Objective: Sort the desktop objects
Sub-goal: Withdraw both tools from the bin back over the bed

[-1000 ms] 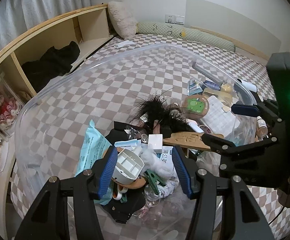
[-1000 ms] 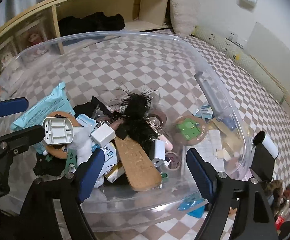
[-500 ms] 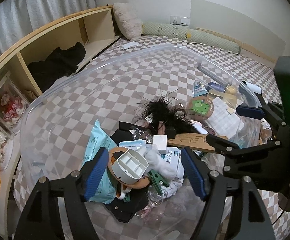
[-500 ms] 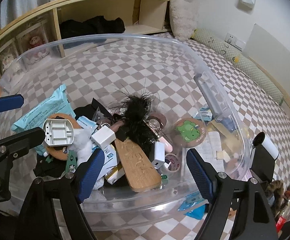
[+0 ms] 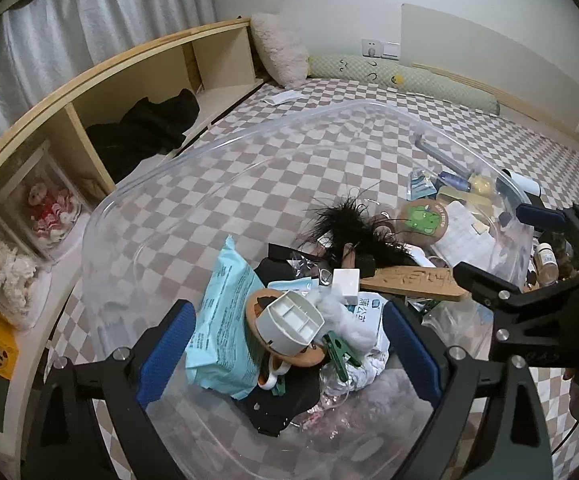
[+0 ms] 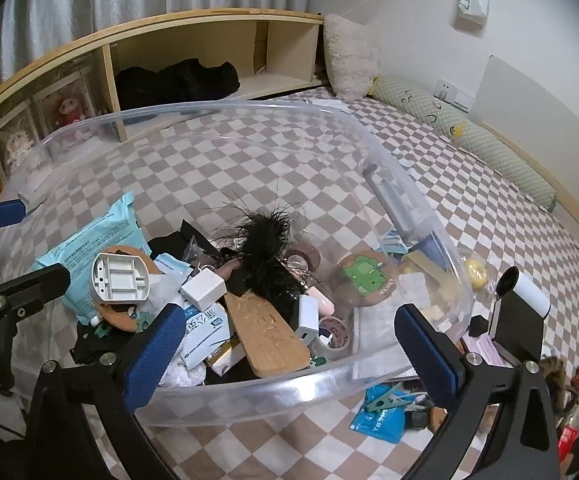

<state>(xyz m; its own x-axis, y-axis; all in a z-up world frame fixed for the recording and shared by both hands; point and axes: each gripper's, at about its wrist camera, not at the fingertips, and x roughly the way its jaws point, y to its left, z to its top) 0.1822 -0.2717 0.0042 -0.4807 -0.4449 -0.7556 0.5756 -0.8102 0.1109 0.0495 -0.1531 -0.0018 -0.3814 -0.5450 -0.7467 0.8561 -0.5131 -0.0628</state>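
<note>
Both grippers read wider than a sec ago. On the left gripper (image 5: 287,336) the blue pads sat close either side of the white plastic tray piece (image 5: 291,322); now they stand well apart and are opening, w/ the tray piece and the teal wipes pack (image 5: 225,320) seen between them but untouched. Same on the right gripper (image 6: 289,352): its jaws are opening too, nothing pinched; the bin's near rim and the wooden board (image 6: 265,336) show in the gap, apart from the pads.

We see the clutter sitting as before, all inside the clear plastic bin (image 6: 373,148) on the checkered bedspread (image 6: 469,208). Contents: black feather tuft (image 6: 265,240) mid-pile, white charger block (image 6: 203,290) just beside it, frog coaster (image 6: 363,276) toward the bin's right wall, tape roll (image 6: 331,334) near the front rim.

Outside the bin, right-wrist view: a blue packet w/ a green clip (image 6: 383,404) on the bedspread by the near rim, and a black-and-white cylinder (image 6: 523,290) to the right.
</note>
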